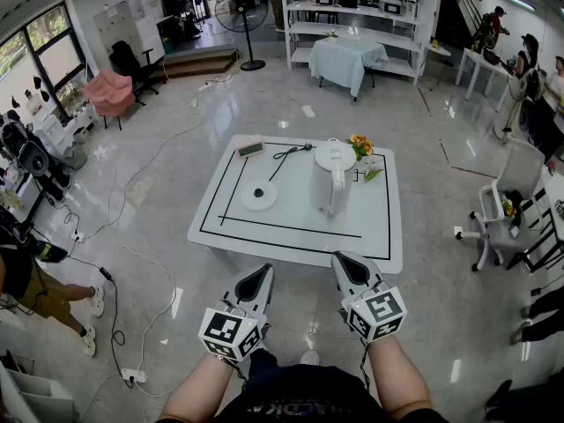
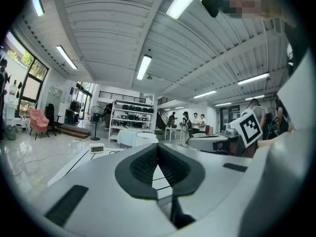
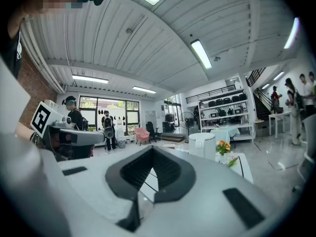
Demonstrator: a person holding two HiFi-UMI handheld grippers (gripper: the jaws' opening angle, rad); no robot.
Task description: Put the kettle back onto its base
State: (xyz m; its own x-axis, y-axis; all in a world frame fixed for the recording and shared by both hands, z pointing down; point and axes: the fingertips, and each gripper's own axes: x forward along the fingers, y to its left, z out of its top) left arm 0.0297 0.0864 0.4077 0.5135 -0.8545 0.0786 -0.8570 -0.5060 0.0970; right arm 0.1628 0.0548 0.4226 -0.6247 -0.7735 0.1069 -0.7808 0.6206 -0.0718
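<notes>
Head view: white low table [image 1: 220, 227] marked with a black rectangular outline.

- Kettle [image 1: 332, 180]: white, upright, lid on, inside the outline on the right half of the table. Its handle faces the near edge.
- Base [image 1: 259, 196]: round white disc with a dark centre, left of the kettle and clearly apart from it. Nothing is on it, so the kettle is not yet back on the base.
- Black cord [image 1: 290, 153]: lies on the table beyond the base, toward the far edge. Where it ends cannot be made out.
- Small digital clock [image 1: 250, 148]: at the far left of the outline.
- Small bunch of orange flowers [image 1: 360, 144]: just beyond the kettle, at the far right of the table.

Grippers, 2 in view:

- Left gripper [image 1: 263, 273]: held over the floor, short of the table's near edge, pointing toward the table. In the left gripper view its 2 dark ribbed pads [image 2: 143, 163] meet at the tip, with nothing between them.
- Right gripper [image 1: 342, 261]: beside the left one, also short of the near edge, roughly in line with the kettle. In the right gripper view its jaws are fully together and empty, and the kettle and flowers show beyond the tip.

Neither gripper touches the table, the kettle or the base.

Surroundings: a standing fan [image 1: 240, 11] and white shelving [image 1: 352, 25] at the far end of the room.
</notes>
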